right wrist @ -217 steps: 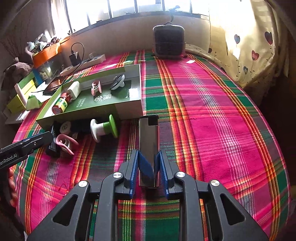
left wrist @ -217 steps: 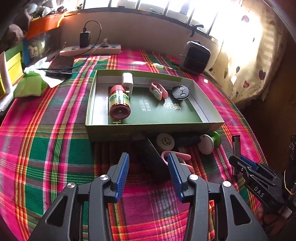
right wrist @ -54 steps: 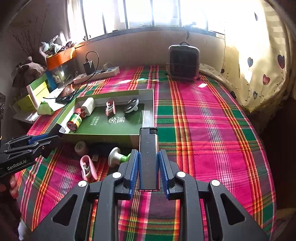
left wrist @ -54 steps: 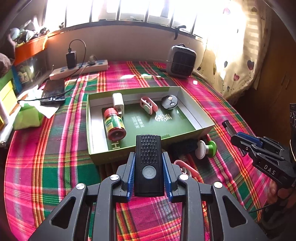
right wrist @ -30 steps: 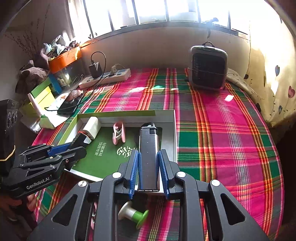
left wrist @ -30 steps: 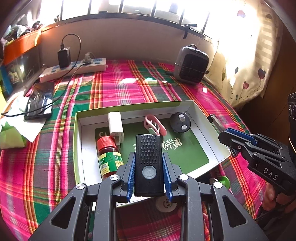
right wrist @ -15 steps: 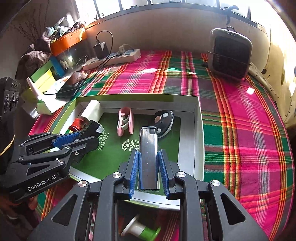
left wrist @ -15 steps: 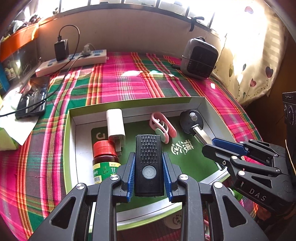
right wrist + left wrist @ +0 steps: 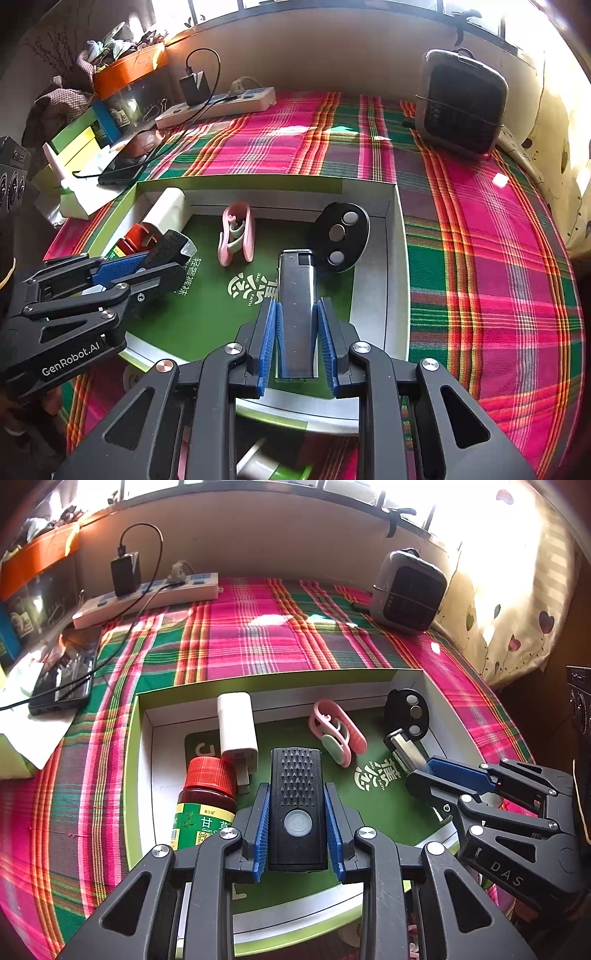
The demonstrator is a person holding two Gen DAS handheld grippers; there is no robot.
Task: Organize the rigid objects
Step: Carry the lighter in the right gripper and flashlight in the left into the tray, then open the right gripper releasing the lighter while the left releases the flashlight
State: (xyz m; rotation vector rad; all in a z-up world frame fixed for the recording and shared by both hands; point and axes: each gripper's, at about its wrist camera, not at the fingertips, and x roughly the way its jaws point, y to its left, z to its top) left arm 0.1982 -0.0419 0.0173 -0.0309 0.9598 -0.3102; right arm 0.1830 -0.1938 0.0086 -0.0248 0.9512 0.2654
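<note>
Over a plaid-covered counter (image 9: 258, 635) sits one shallow green cardboard box (image 9: 142, 738) with a white inner rim. Inside, from the left, lie one glass bottle (image 9: 205, 805) with a ribbed red cap, one smooth white plug adapter (image 9: 236, 734), one curved pink plastic clip (image 9: 336, 734), and one round black key fob (image 9: 408, 710) with three metal studs. Left gripper (image 9: 297, 805) fingers clamp a black rectangular flashlight (image 9: 297, 801) with a studded top over the box. Right gripper (image 9: 297, 328) fingers loosely bracket a brushed-metal lighter (image 9: 297, 295), with slight gaps beside it, above the box's green floor.
</note>
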